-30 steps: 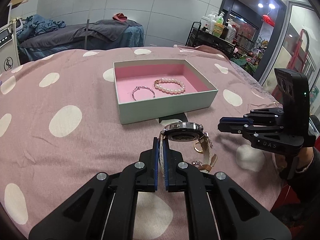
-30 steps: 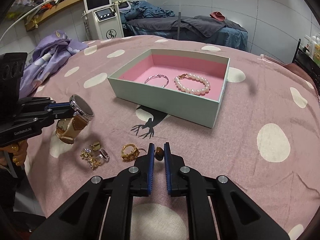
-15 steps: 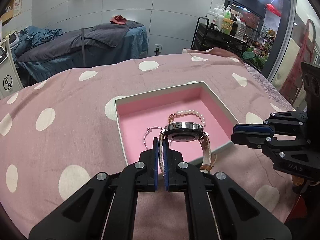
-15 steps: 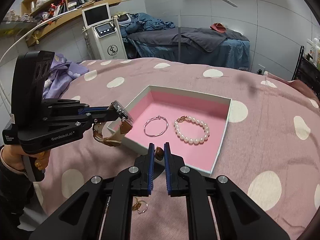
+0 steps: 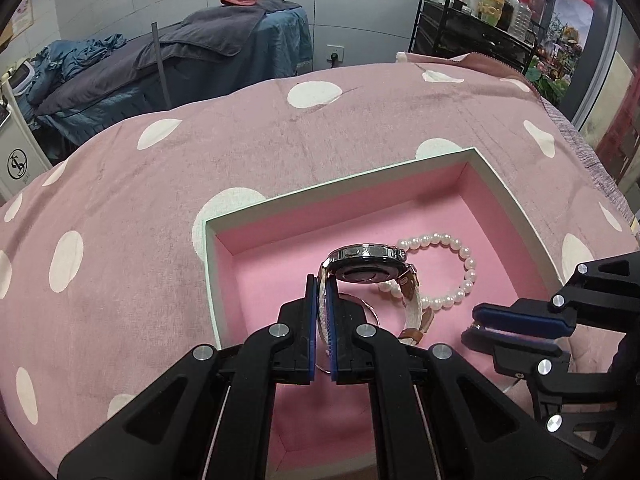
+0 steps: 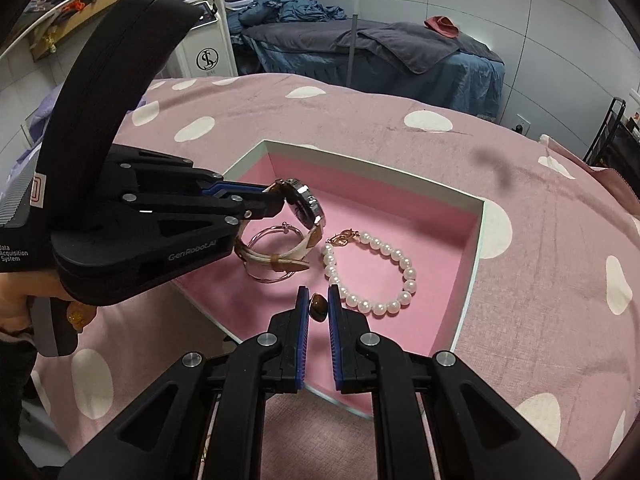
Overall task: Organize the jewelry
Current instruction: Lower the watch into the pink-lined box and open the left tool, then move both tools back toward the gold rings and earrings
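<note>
A wristwatch (image 5: pixel 366 266) is clamped by its strap between the nearly closed fingers of the left gripper (image 5: pixel 321 304), held above the pink floor of the open box (image 5: pixel 496 184). In the right wrist view the watch case (image 6: pixel 306 206) is seen tilted on edge, its cream-and-tan strap (image 6: pixel 280 260) hanging down over a thin silver bangle (image 6: pixel 266 252) lying in the box. A pearl bracelet (image 6: pixel 376 272) lies flat on the pink lining just beside the bangle. A small brown stone piece (image 6: pixel 318 307) is pinched between the narrowly spaced fingers of the right gripper (image 6: pixel 318 306), over the near part of the box (image 6: pixel 478 240). The box sits on a surface covered by a pink cloth with white dots (image 5: pixel 120 240).
</note>
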{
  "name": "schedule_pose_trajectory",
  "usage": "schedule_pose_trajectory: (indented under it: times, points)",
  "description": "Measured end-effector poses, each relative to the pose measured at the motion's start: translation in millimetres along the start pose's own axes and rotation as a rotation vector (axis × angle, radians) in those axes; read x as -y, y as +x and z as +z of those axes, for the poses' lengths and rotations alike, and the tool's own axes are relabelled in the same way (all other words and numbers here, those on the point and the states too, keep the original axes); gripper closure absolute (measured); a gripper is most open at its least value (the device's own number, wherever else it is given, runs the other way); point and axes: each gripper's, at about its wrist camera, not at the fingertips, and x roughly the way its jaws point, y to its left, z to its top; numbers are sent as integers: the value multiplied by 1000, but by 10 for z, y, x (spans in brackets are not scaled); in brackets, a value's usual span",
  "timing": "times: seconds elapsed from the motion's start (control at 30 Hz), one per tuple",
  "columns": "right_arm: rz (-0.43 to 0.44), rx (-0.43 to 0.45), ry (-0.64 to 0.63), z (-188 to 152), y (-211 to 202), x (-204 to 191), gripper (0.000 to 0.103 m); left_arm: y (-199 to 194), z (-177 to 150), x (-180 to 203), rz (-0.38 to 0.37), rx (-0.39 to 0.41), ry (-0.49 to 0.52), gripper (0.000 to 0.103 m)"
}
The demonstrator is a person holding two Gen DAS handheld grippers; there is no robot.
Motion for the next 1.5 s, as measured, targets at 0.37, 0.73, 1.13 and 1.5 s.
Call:
schedule_pose_trajectory:
  times: [0.37,0.73,1.13,1.5]
  points:
    - [-15,-26,-8,-1,99,4,94,155,18,66,44,-30,17,98]
    - [1,19,34,-40,-45,48,69,-88,102,124,67,21,49,97]
    - [-63,121,44,-254,-456,35,30,-770,-78,196,133,204,66,17]
    - [-93,184,78,-616,-730,-17,20,-1186,-755,166,69,285,-22,6]
